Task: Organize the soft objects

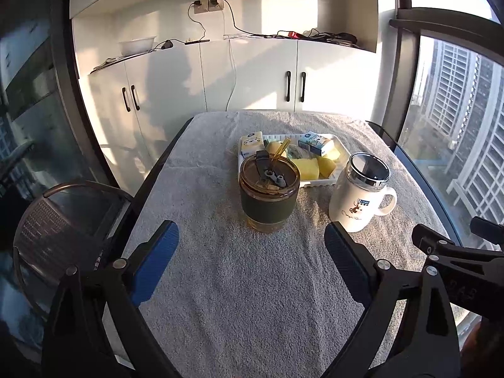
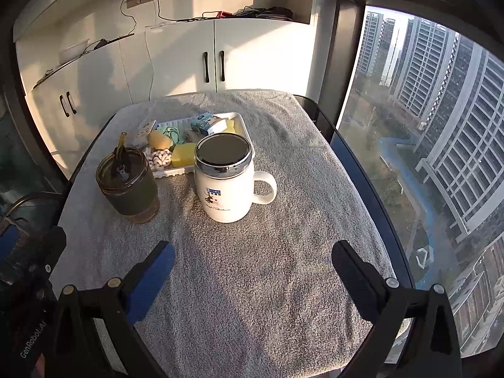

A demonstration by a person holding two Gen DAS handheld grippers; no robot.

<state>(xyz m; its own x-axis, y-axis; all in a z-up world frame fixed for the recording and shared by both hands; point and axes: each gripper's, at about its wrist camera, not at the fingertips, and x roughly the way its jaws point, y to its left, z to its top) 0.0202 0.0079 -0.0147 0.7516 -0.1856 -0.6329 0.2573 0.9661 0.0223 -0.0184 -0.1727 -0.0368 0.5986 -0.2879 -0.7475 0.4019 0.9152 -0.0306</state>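
Both grippers, left point(image 1: 251, 241) and right point(image 2: 253, 260), hover spread and empty over the bare near half of the towel-covered bench point(image 2: 252, 299). Ahead stand 2 cups: a tumbler point(image 1: 269, 197) and a white mug point(image 1: 359, 193). Behind them the soft things, sponges point(image 1: 310, 167) and tissue packs point(image 1: 316, 144), sit gathered in a white tray point(image 2: 241, 126). The cups block a straight reach, I judge; going over them looks easiest.
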